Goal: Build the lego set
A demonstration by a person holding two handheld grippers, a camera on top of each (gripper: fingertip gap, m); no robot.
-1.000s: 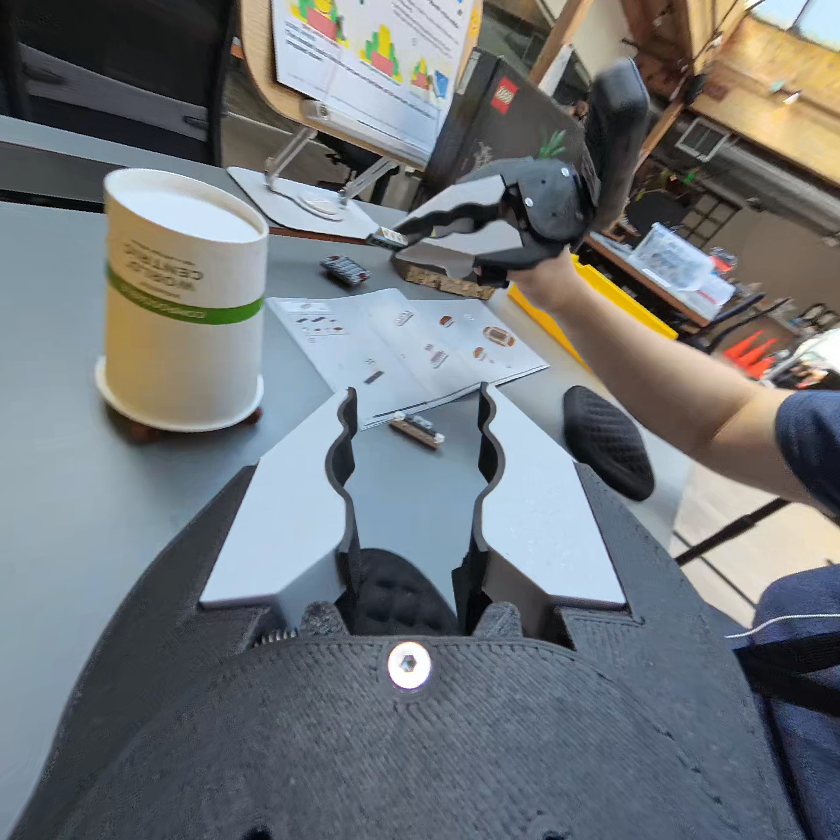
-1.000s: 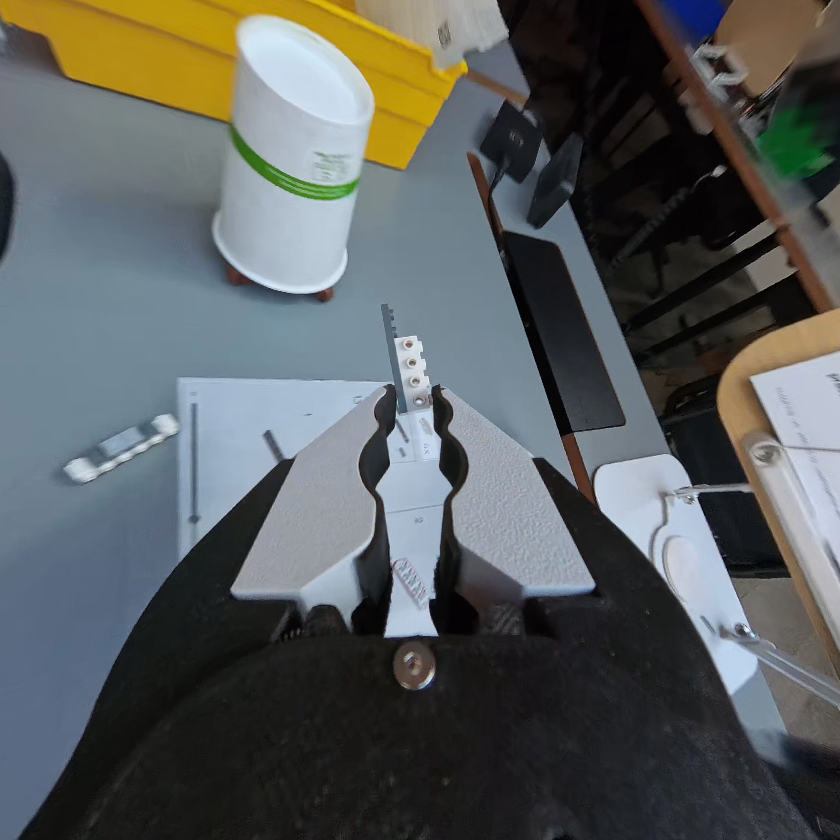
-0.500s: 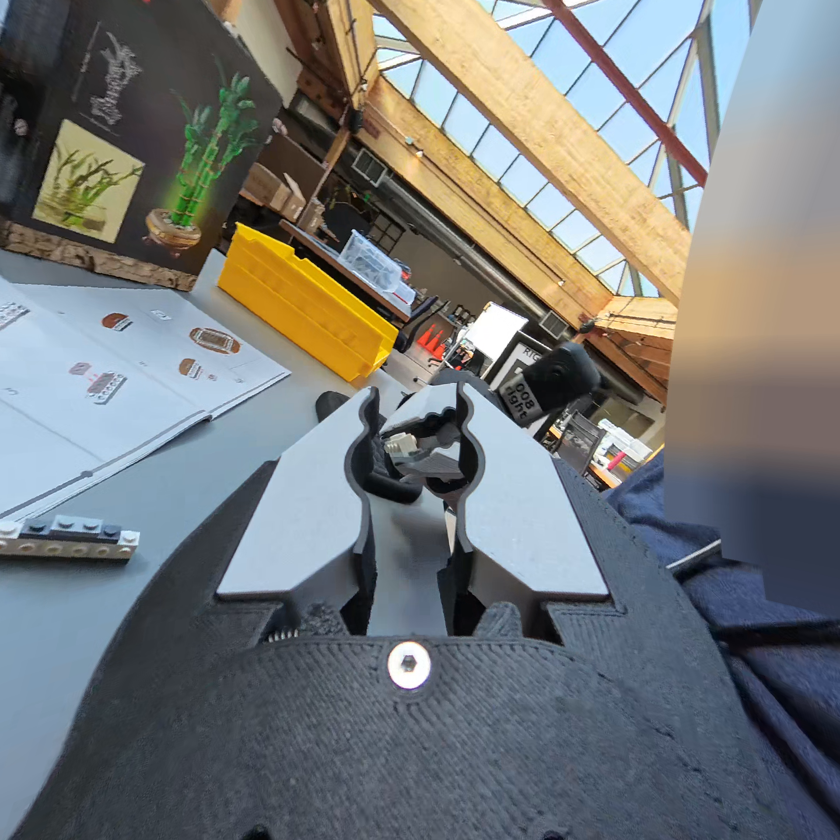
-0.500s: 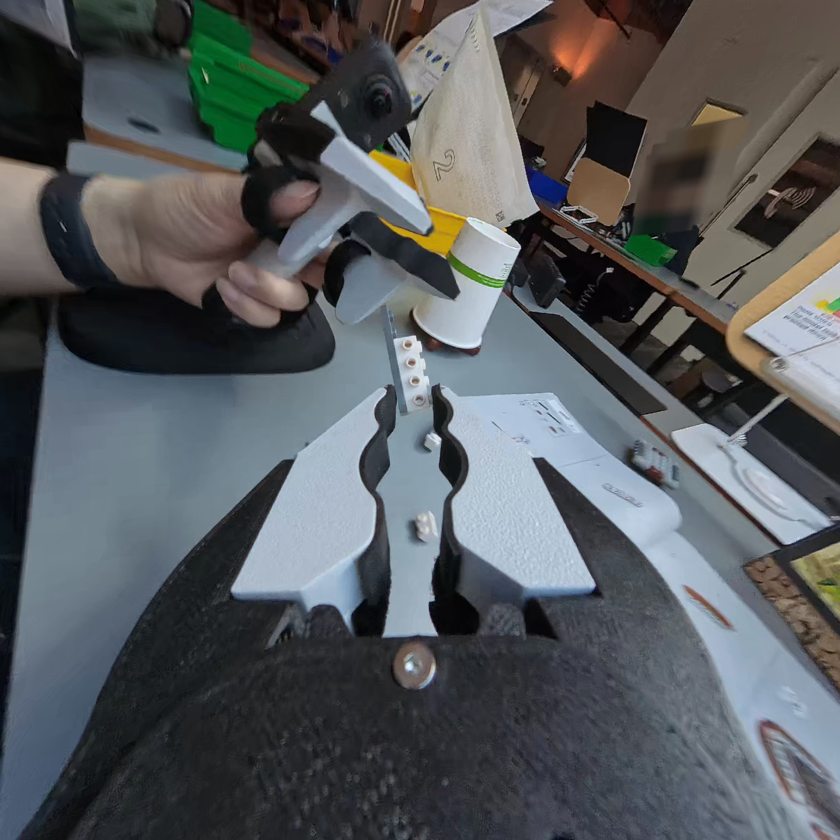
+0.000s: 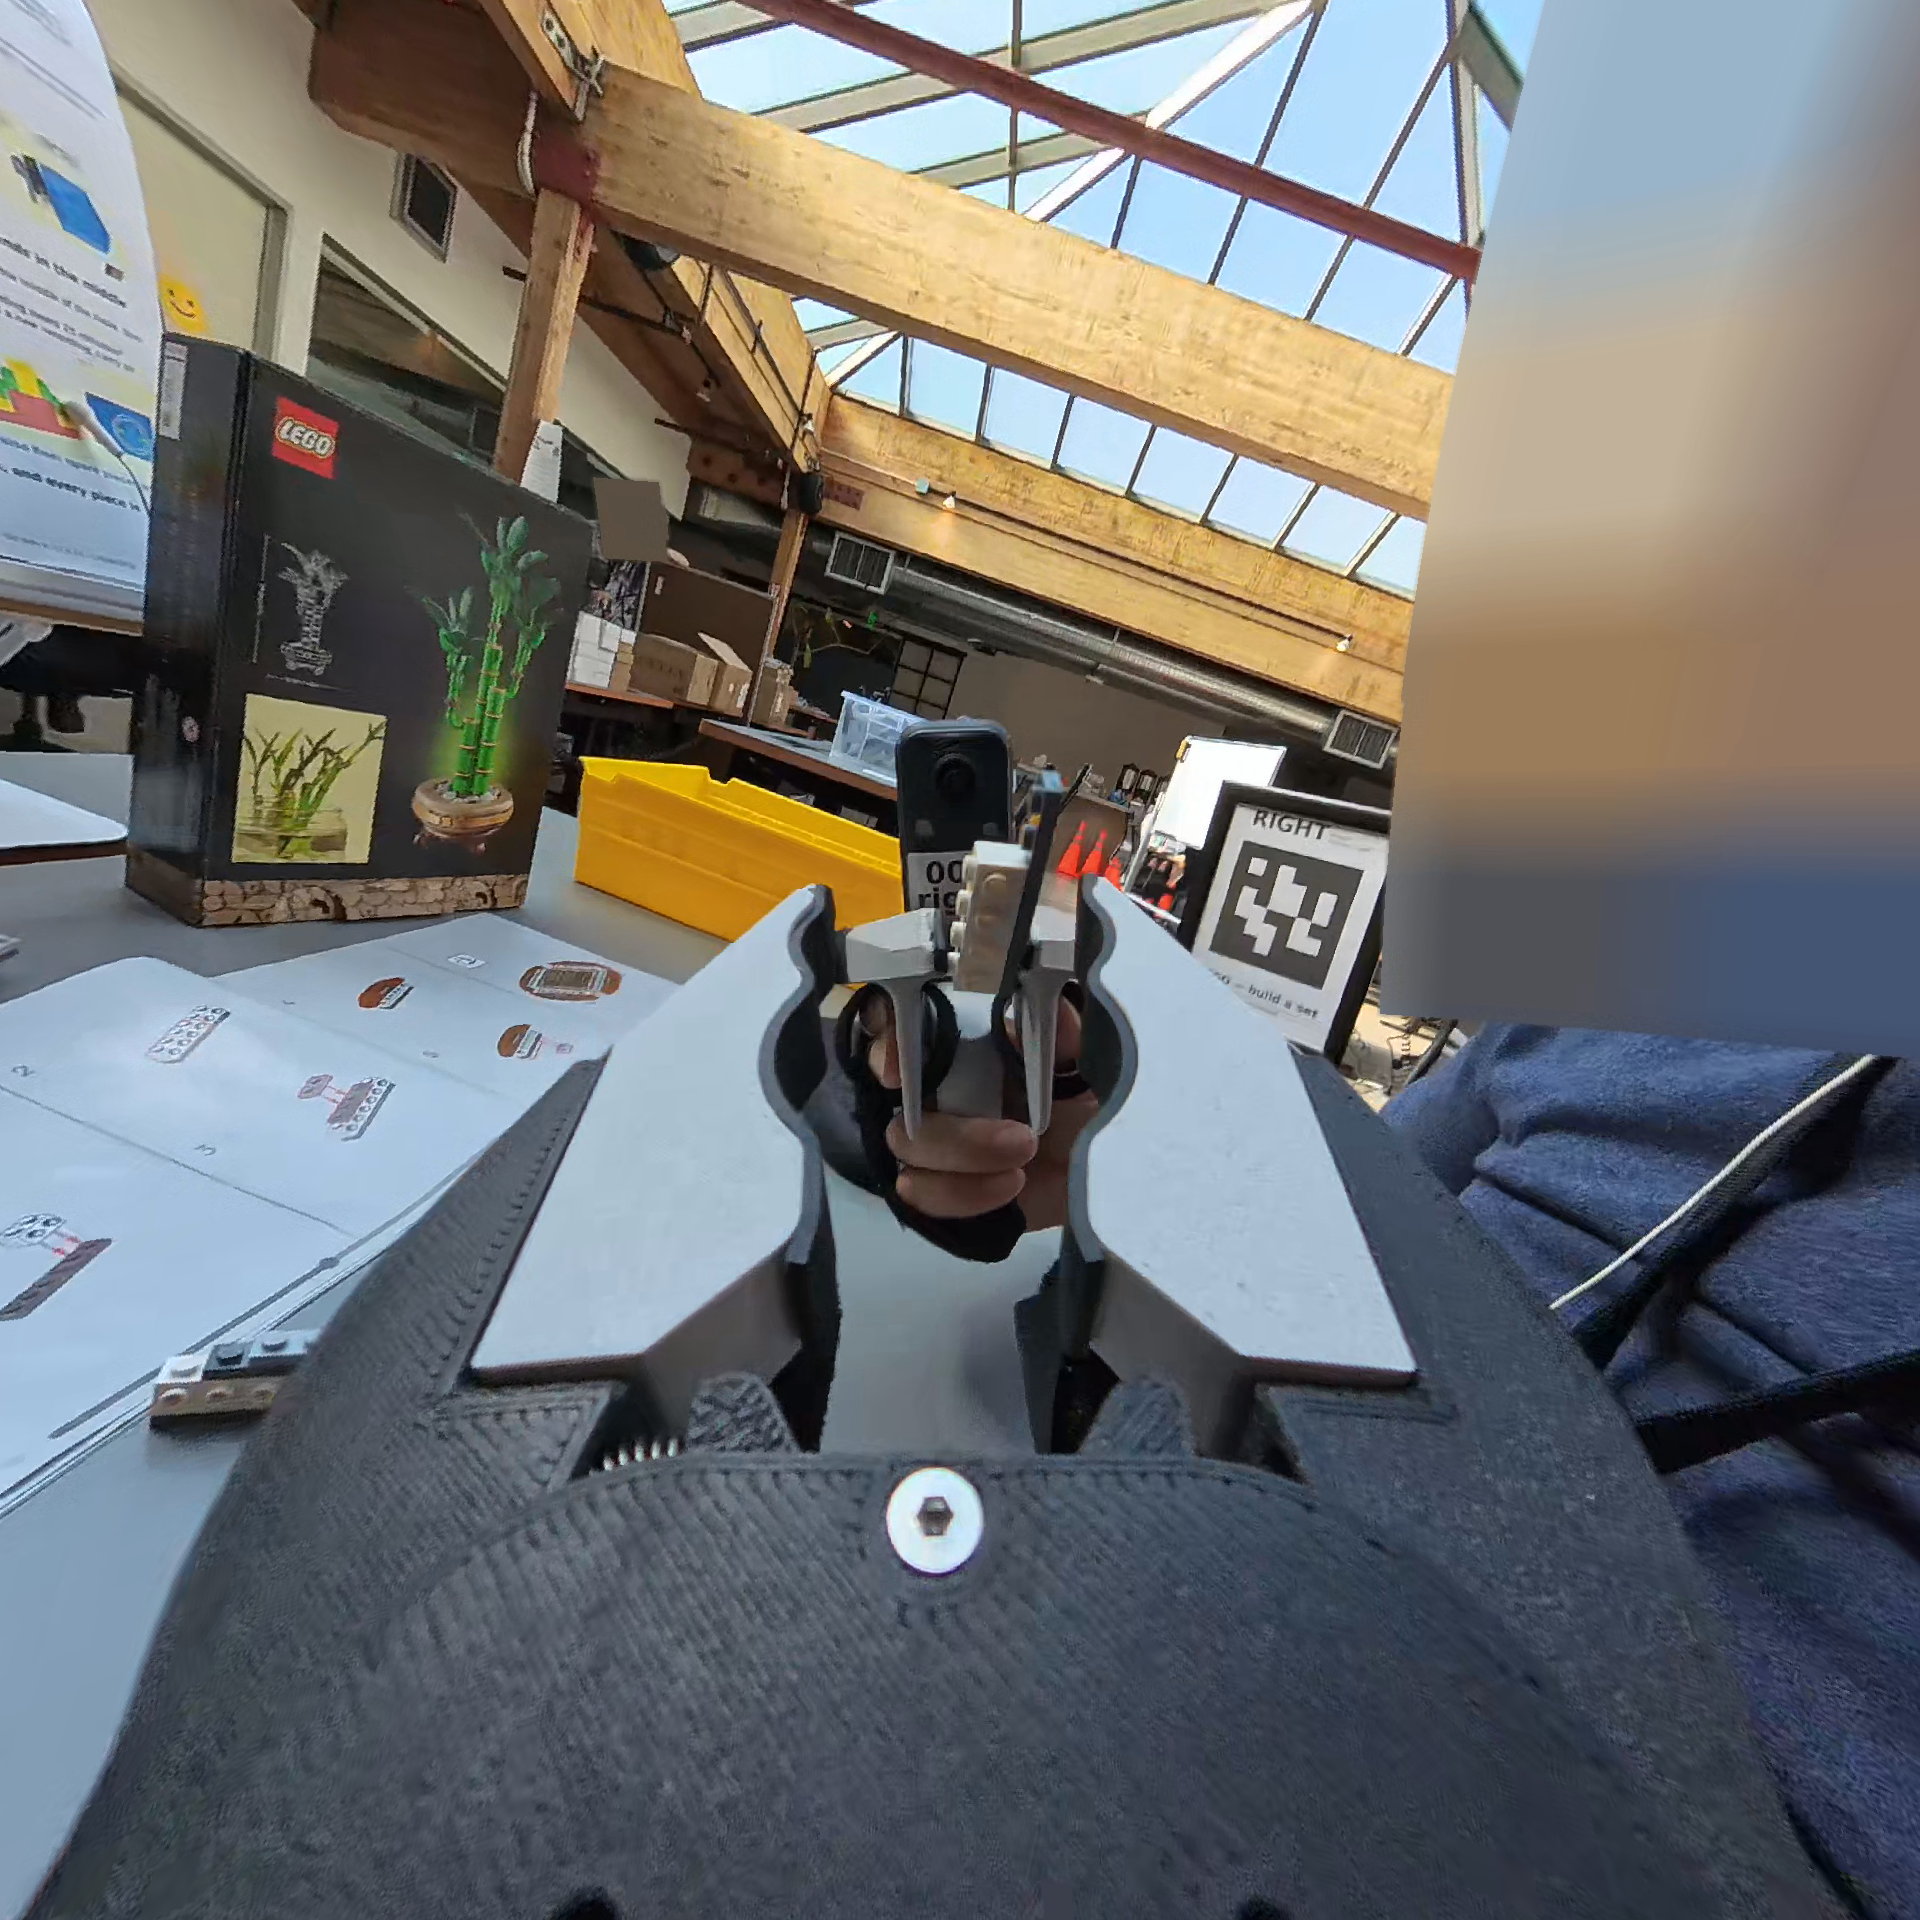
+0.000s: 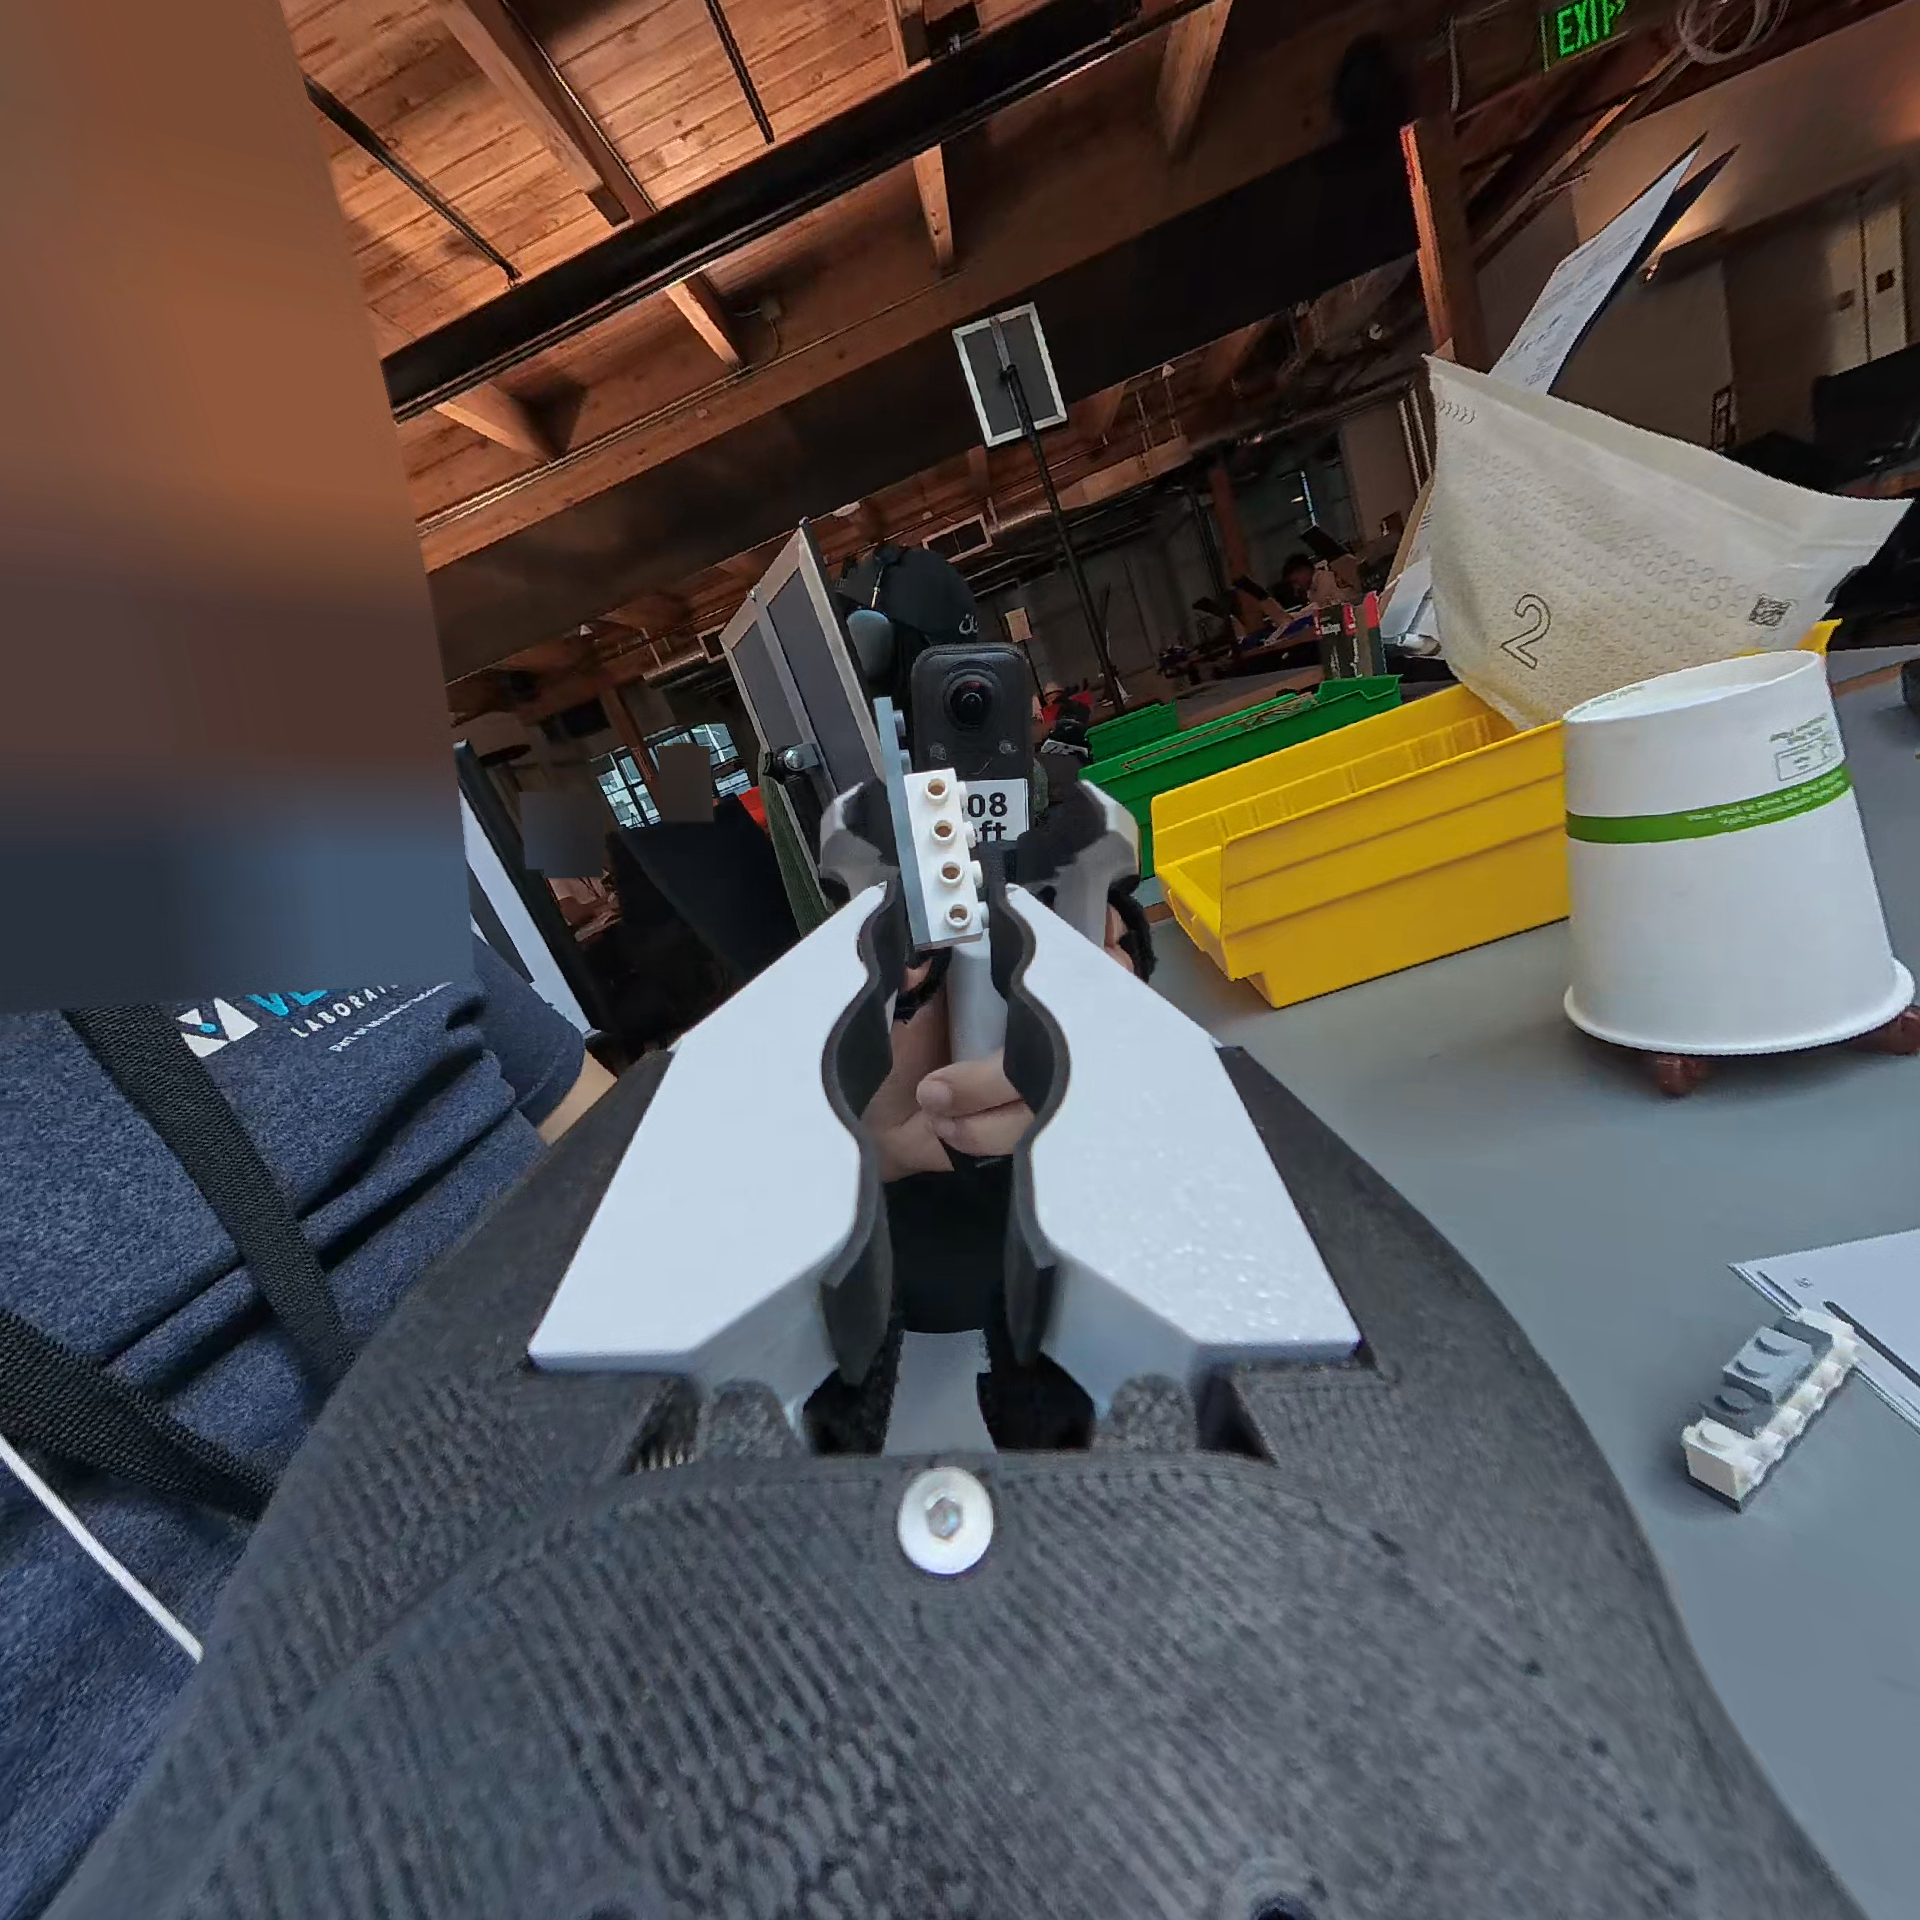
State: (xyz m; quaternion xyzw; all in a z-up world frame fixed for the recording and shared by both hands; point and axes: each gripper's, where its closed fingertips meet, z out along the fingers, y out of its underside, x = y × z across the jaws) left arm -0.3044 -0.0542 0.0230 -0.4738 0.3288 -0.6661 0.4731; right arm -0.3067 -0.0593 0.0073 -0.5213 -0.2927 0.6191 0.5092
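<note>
My right gripper is shut on a small assembly, a white four-stud brick on a thin grey plate, held upright in the air. My left gripper is open and faces the right one head-on. Its fingertips stand on either side of the held assembly without closing on it. A second assembly of grey plates on white bricks lies on the grey table. It also shows in the left wrist view, beside the open instruction booklet.
A Lego box and a yellow bin stand at the back. An upturned white paper cup and a paper bag stand at the right. A framed marker sign and the person's blue-clad body are close by. The grippers are tip to tip, or close to it.
Both grippers have lifted off the table and turned to face each other. The right still holds the assembly. The left's open fingers have come around it.
</note>
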